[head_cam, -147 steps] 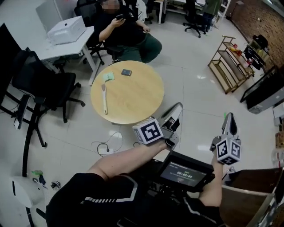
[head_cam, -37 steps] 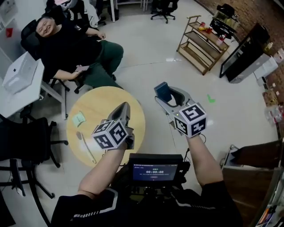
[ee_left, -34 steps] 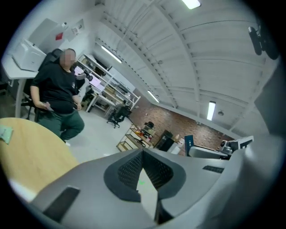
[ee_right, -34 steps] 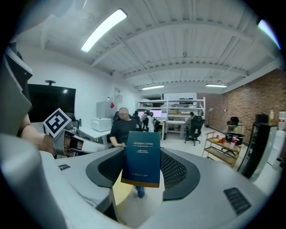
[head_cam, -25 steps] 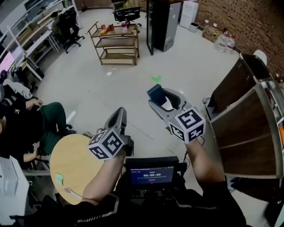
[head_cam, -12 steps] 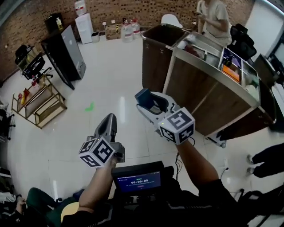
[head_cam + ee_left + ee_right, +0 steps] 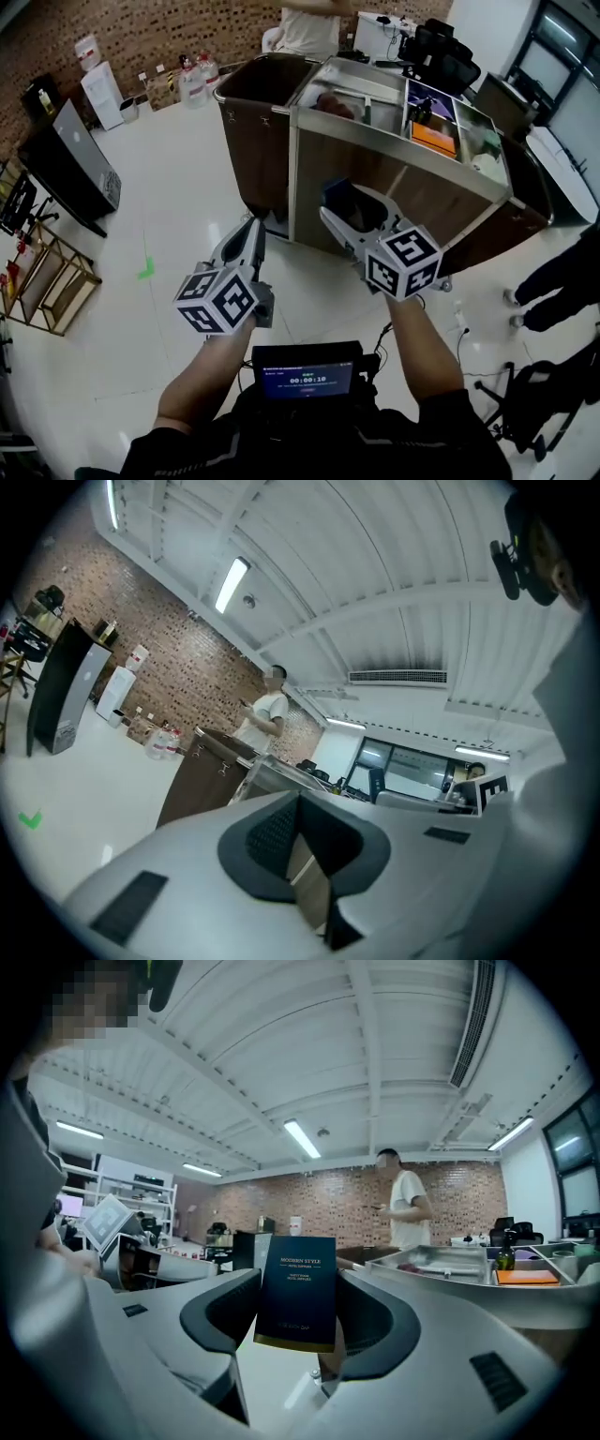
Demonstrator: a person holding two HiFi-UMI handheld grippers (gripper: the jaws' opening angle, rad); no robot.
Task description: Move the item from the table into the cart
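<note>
A small dark blue box [image 7: 298, 1290] with gold lettering stands upright between the pads of my right gripper [image 7: 343, 208], which is shut on it. From the head view the box [image 7: 337, 194] shows at that gripper's tip, just short of the cart's wooden side. The cart [image 7: 403, 178] has brown panels and a metal top tray with several compartments holding small items. My left gripper [image 7: 249, 236] hangs beside the right one, jaws together with nothing in them. Only a thin slit shows between its pads [image 7: 272, 834] in the left gripper view.
A tall brown bin [image 7: 258, 112] is fixed to the cart's left end. A person in a white shirt [image 7: 309, 23] stands behind the cart. Water bottles [image 7: 194, 77] line the brick wall. A black screen [image 7: 70, 169] and wooden shelf [image 7: 42, 286] stand left; someone's legs [image 7: 558, 281] are right.
The view has swung from the round table round to the cart, which now stands close ahead. Both grippers travelled together. The blue box stays in the right gripper.
</note>
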